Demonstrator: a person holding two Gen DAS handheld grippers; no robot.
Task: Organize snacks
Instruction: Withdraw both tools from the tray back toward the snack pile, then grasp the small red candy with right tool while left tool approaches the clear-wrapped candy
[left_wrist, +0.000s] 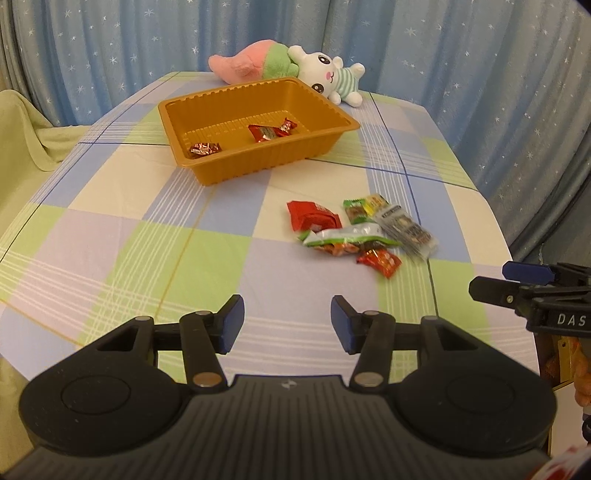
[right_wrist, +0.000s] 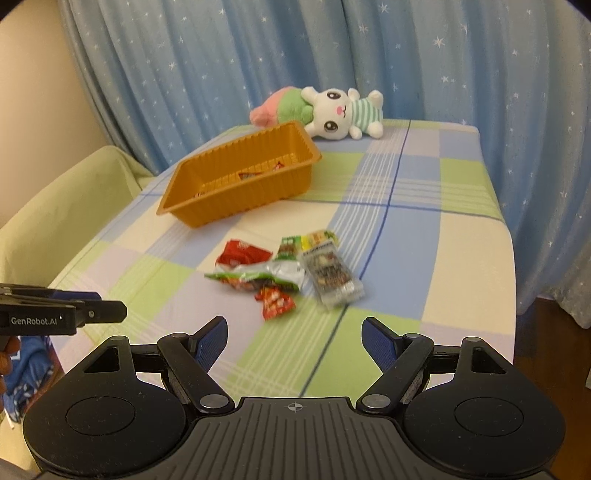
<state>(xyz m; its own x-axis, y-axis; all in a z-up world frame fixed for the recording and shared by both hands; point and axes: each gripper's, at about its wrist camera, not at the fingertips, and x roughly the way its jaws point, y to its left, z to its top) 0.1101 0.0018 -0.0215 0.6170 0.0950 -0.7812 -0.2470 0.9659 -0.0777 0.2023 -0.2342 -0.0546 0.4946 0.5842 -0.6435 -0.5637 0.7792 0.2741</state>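
Left gripper (left_wrist: 287, 320): fingers parted, gap moderate, nothing between the pads. Right gripper (right_wrist: 294, 339): fingers spread wider, also empty. Both hang above the near edge of the checked tabletop (left_wrist: 129, 240), short of the snacks.

Loose snack pile just ahead, nearer the right gripper: small red packet (right_wrist: 275, 302) closest; silver-and-green pouch (right_wrist: 258, 277) behind it, overlapping; crumpled red pouch (right_wrist: 240, 254) further left; clear flat pack (right_wrist: 330, 278) to the right, partly over a green-yellow packet (right_wrist: 308, 240).

Handling, my read: all light foil or film, soft and crinkly, slick under the pads, contents possibly crushable. Best hold is probably a sealed end seam or a raised edge, not the flat face. The small red packet lies clearest of the rest, so likely the easiest first pick.

Beyond: orange plastic tray (left_wrist: 332, 110), ribbed walls, already holding a few red-wrapped pieces (left_wrist: 271, 132). Plush rabbit (left_wrist: 332, 75) behind the tray, starred blue curtain (left_wrist: 110, 44) at back.
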